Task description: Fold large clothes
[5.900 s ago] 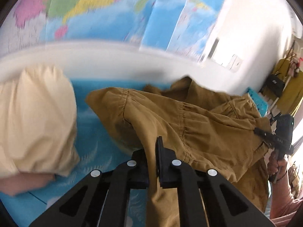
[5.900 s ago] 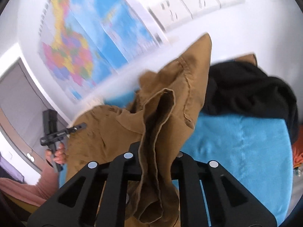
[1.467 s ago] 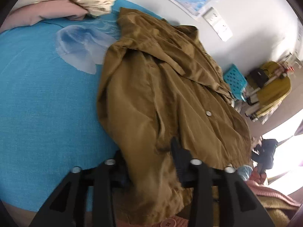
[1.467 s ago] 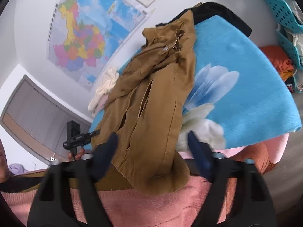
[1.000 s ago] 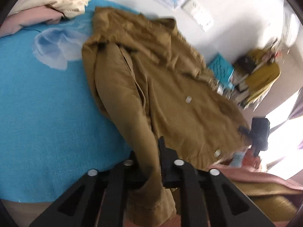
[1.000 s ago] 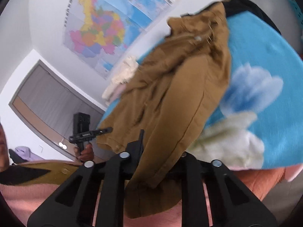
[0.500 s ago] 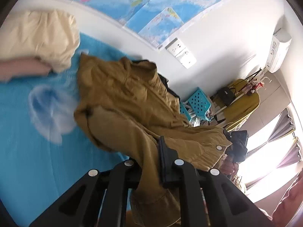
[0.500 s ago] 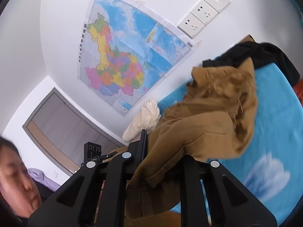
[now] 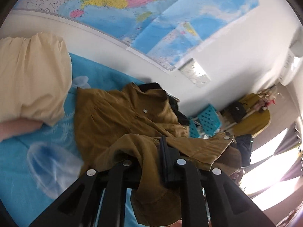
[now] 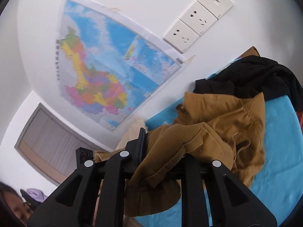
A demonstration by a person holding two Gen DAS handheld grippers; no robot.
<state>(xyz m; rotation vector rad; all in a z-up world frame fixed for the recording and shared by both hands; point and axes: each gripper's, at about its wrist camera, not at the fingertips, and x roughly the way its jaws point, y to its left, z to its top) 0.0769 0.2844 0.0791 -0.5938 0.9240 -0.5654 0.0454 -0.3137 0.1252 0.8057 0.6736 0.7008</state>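
Jaws of both grippers pinch brown jacket point(image 9: 121, 119) hem — cream bundle point(image 9: 32, 75) left view only, black garment point(image 10: 251, 75) right's.

A white wall point(image 10: 132, 3) carries a large coloured map point(image 10: 106, 71) and, beside it, a row of white sockets point(image 10: 198, 19). A grey-shuttered window point(image 10: 49, 141) sits in the adjoining wall. A bed under a blue blanket point(image 9: 22, 170) stands against the wall. Bright daylight comes through curtains point(image 9: 287, 149), near a turquoise basket point(image 9: 207, 120).
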